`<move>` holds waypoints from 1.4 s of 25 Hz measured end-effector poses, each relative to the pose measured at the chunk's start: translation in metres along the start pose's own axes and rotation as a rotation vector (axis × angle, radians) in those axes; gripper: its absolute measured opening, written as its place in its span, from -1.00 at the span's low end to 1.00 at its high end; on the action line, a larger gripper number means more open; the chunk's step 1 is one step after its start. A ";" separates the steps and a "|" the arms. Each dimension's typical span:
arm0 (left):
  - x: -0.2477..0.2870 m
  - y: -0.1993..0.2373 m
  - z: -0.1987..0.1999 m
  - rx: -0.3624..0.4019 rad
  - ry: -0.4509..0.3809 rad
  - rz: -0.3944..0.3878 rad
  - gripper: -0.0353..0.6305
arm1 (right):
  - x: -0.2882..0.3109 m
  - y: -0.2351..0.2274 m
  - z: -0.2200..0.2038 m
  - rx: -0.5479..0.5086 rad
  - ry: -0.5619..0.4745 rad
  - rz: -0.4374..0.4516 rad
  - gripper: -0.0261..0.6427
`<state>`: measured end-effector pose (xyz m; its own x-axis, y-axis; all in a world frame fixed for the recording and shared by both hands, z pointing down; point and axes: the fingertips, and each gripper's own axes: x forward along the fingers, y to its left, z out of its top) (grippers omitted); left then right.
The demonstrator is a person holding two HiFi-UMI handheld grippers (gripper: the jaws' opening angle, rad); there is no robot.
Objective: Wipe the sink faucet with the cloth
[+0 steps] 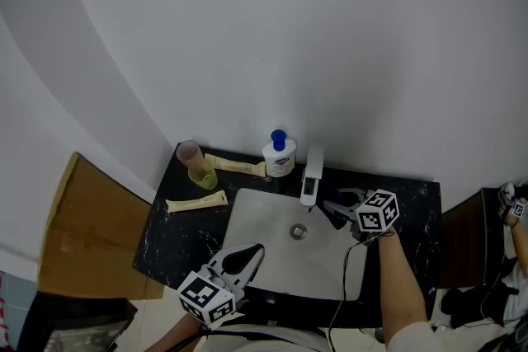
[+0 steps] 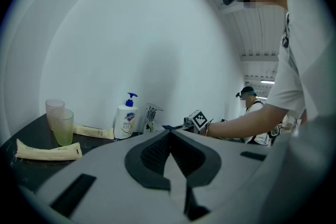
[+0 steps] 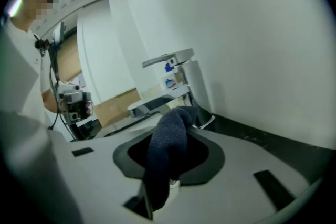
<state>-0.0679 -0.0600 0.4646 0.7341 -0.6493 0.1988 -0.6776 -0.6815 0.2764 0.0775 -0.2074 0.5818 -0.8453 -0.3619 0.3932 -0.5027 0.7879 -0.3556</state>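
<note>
The chrome faucet stands at the back of the white sink. My right gripper reaches over the basin just right of the faucet's spout and is shut on a dark blue cloth. In the right gripper view the cloth bulges out between the jaws, a little short of the faucet. My left gripper hovers over the sink's front left; its pads meet at the tips with nothing between them.
A white soap bottle with a blue pump stands left of the faucet. Two cups and two cream tubes lie on the dark counter at the left. A brown box sits beside the counter. Another person stands behind.
</note>
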 end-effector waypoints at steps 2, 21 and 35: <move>-0.001 0.001 -0.002 -0.004 0.000 0.003 -0.89 | 0.003 -0.017 0.009 0.010 -0.034 -0.052 -0.60; 0.002 0.012 -0.001 -0.012 0.002 0.010 -0.89 | 0.002 0.005 0.007 0.011 -0.005 0.085 -0.60; -0.004 0.010 -0.003 -0.003 0.004 0.010 -0.89 | -0.012 0.073 0.001 0.052 -0.008 0.393 -0.60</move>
<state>-0.0772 -0.0630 0.4689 0.7273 -0.6547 0.2058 -0.6850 -0.6739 0.2768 0.0509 -0.1456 0.5506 -0.9764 -0.0414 0.2120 -0.1488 0.8407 -0.5207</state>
